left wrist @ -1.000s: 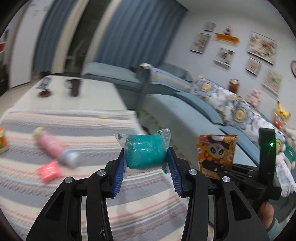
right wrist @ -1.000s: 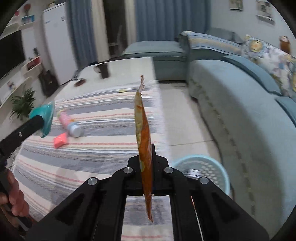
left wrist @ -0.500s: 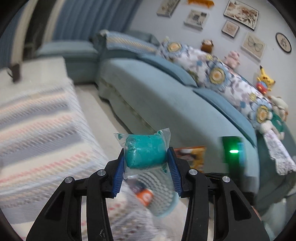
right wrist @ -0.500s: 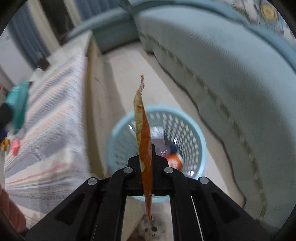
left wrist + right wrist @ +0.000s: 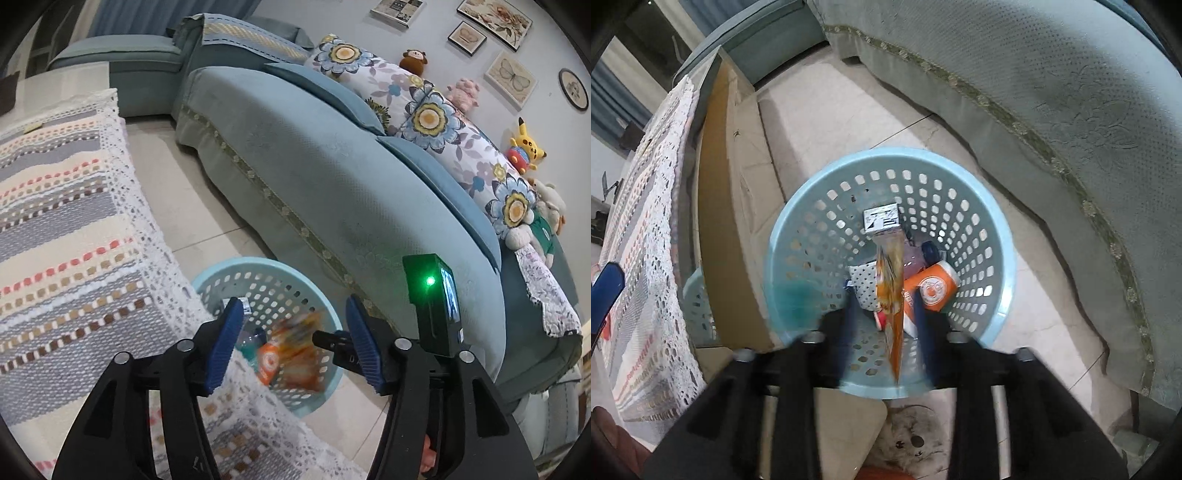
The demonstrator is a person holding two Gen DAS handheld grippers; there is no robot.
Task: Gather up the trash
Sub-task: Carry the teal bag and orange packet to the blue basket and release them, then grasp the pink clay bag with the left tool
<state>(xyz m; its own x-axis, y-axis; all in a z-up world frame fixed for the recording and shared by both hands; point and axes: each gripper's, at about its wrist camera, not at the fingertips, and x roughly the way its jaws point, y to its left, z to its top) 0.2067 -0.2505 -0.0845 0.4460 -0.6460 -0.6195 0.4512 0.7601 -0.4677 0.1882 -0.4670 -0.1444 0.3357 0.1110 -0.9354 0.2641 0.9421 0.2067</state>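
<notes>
Left tool [image 5: 293, 341] now spread, empty; its teal packet shows as a blur [image 5: 796, 301] at the basket's [image 5: 1003, 236] left wall. Right tool [image 5: 882, 314] has parted too; orange wrapper [image 5: 892, 291] hangs blurred between its fingers, over the basket, beside the orange can [image 5: 932, 288].

orange wrapper [image 5: 891, 295] edge-on, blurred; over light-blue basket [image 5: 997, 314]
</notes>
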